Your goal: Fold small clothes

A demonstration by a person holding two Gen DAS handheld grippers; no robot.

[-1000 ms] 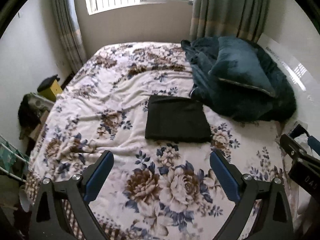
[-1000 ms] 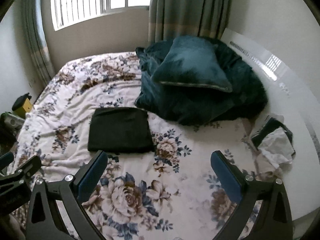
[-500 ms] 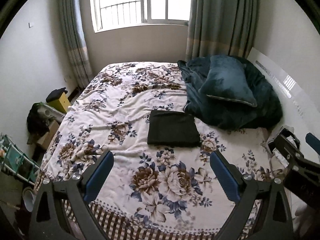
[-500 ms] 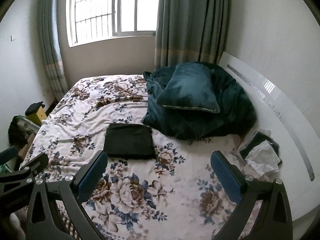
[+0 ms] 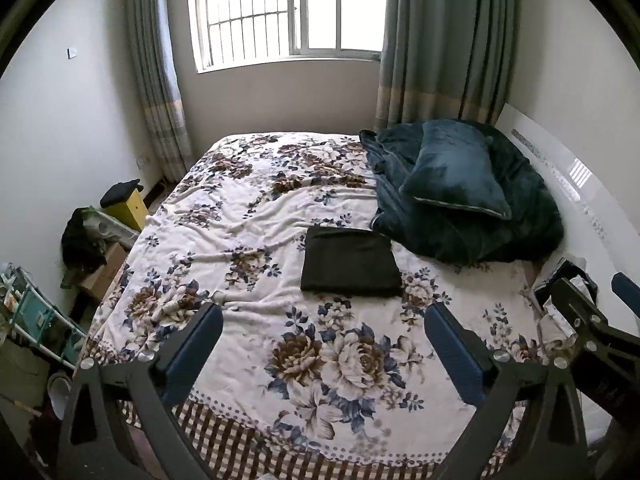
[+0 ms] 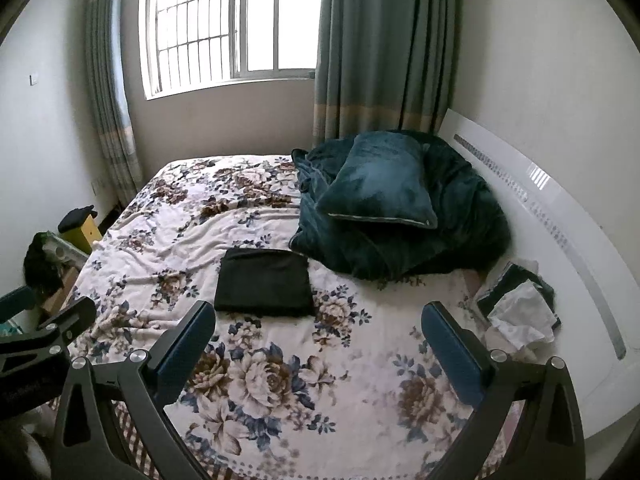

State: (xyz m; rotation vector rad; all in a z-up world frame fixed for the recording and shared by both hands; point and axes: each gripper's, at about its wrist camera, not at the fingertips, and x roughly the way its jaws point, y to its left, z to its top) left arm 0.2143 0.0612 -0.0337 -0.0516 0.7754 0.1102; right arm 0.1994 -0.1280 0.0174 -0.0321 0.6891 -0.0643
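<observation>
I'm in a small home bedroom: a bed (image 5: pixel 248 240) under a floral bedspread, a teal pillow (image 5: pixel 456 176) on a heaped blanket (image 6: pixel 400 248), long curtains (image 5: pixel 436 40) framing a barred window (image 5: pixel 288 8), and household clutter along the wall.

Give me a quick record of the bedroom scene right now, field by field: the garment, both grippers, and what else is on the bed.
garment: black cloth, folded flat in a rectangle, mid-bed
left gripper: open, empty, above the near end of the bed
right gripper: open, empty, above the near end of the bed
bed: floral sheet, wrinkled
blanket: dark teal, heaped at the far right, apart from the cloth
pillow: teal, on top of the blanket
pile: white and dark fabric by the headboard, unfolded
</observation>
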